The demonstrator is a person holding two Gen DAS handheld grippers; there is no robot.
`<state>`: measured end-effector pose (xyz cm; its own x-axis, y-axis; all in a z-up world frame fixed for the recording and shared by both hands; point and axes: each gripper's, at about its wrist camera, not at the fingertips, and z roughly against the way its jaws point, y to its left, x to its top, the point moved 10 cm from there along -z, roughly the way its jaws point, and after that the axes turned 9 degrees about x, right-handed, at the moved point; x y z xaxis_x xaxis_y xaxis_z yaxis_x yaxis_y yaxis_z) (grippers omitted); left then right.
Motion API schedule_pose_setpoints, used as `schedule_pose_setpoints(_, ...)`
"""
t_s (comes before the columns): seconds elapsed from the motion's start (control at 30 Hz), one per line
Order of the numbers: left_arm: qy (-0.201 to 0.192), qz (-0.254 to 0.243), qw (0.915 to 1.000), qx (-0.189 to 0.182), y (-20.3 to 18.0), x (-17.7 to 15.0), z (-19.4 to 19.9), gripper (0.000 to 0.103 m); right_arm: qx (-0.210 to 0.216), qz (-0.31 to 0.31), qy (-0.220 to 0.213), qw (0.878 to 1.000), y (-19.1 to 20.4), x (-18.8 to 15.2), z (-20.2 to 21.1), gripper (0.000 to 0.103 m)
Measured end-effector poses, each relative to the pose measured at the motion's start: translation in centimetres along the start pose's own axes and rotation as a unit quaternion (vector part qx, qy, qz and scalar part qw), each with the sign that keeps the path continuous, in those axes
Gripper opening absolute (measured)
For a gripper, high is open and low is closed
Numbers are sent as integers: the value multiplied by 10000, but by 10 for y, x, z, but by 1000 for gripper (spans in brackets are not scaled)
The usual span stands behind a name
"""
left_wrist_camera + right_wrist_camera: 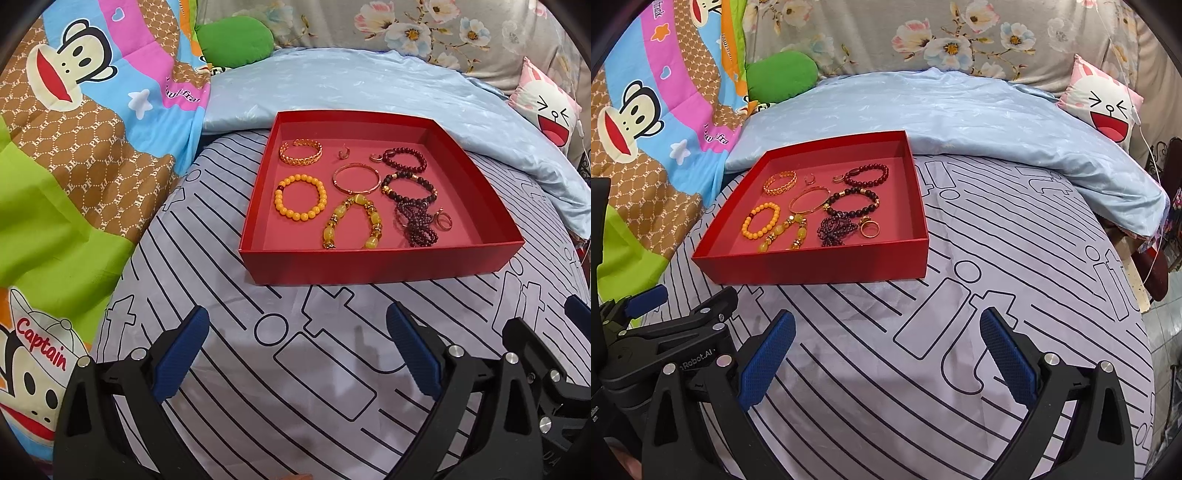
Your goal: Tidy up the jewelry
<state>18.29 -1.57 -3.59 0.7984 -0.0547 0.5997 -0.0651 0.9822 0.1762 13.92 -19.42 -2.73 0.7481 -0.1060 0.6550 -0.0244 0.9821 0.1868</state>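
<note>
A shallow red tray sits on the striped bedsheet and holds jewelry. Inside lie an orange bead bracelet, a gold chain cuff, a thin gold bangle, a yellow stone bracelet, dark bead bracelets, a dark red bracelet, a bunched dark bead strand and gold rings. My left gripper is open, short of the tray. My right gripper is open, right of the tray's front corner.
A light blue quilt is bunched behind the tray. A cartoon monkey blanket covers the left side. A green cushion and a rabbit-face pillow lie at the back. The bed edge drops off at the right.
</note>
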Motion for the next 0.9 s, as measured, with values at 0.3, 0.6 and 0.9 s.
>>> schedule_pose_setpoints(0.3,-3,-2,10000,9,0,0,0,92,0,1,2,10000,0,0,0,97)
schedule_pose_setpoints(0.6,-26,-34,10000,32,1,-2,-1,92,-13,9,18,10000,1,-3,-1,97)
schedule_pose_setpoints(0.9,-47,-50,9999,79,0,-2,0,92,-16,13,21,10000,1,-3,-2,97)
